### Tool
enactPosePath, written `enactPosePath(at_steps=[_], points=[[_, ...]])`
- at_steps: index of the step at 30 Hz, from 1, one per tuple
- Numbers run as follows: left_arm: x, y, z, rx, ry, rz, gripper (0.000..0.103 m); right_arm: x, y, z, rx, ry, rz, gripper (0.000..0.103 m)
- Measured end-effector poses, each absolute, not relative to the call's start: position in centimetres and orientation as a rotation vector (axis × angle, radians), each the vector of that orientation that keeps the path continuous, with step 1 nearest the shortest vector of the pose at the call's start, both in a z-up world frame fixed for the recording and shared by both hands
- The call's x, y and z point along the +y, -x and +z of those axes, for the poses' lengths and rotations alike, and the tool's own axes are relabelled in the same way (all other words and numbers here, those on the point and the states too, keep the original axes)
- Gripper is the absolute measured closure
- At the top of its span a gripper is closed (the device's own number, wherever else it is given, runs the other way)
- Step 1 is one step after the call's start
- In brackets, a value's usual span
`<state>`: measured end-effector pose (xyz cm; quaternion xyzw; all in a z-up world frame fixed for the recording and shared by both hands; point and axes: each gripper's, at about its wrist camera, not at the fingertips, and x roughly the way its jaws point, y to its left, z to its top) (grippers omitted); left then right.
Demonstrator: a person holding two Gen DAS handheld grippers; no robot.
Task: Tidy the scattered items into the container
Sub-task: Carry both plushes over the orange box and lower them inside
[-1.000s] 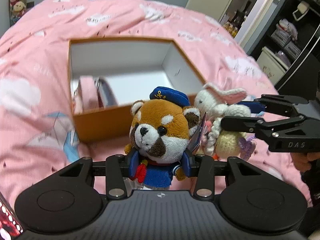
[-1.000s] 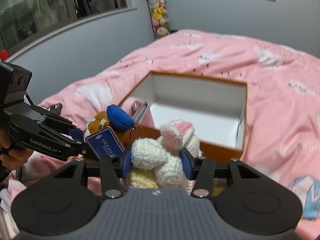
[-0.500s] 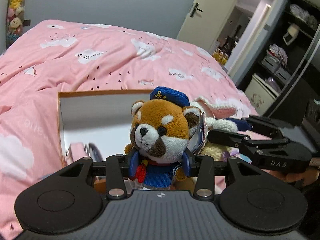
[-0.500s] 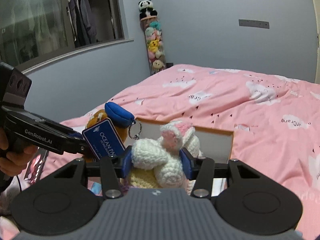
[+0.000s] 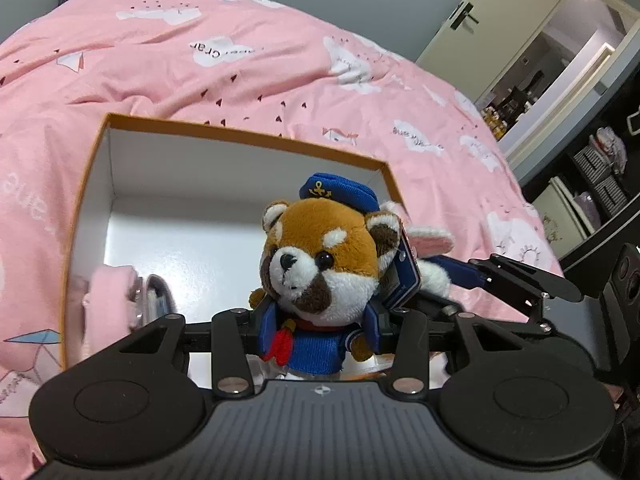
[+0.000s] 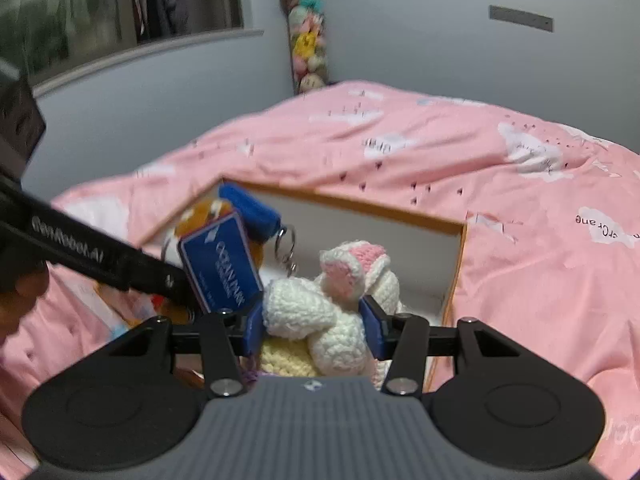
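Note:
My left gripper (image 5: 318,330) is shut on a red panda plush (image 5: 320,264) in a blue sailor cap and shirt, and holds it above the open orange box (image 5: 240,136) with white inner walls. My right gripper (image 6: 314,330) is shut on a white crocheted bunny (image 6: 332,312) with pink ears, held over the box (image 6: 360,204) near its right side. The panda (image 6: 212,220) and its blue hang tag (image 6: 220,264) hang just left of the bunny. A pink item with a dark pouch (image 5: 120,296) lies in the box at the left.
The box rests on a pink cloud-print bedspread (image 5: 240,60). A tall column of small plush toys (image 6: 306,40) stands in the far corner. A door (image 5: 480,12) and dark shelving (image 5: 600,168) lie to the right of the bed. A hand (image 6: 20,296) grips the left tool.
Both grippers carried their toys forward from in front of the box's near wall to over its opening. The box interior now lies directly behind both toys.

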<state>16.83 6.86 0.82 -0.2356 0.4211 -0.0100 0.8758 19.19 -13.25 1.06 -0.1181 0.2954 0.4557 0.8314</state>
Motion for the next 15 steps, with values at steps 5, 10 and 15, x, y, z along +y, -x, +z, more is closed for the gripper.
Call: enactPosePath(at_steps=[5, 10, 15], points=[[5.8, -18.0, 0.0, 0.917, 0.462, -0.016, 0.054, -12.6, -20.1, -0.3, 0.668, 0.308, 0.977, 0.051], [5.3, -19.1, -1.4, 0.96, 0.463, -0.009, 0.055, -11.9, -20.6, -1.3, 0.696, 0.376, 0.954, 0.051], [4.9, -20.0, -2.8, 1.004, 0.476, -0.015, 0.055, -11.4, -20.7, -2.4, 0.715, 0.475, 0.939, 0.051]])
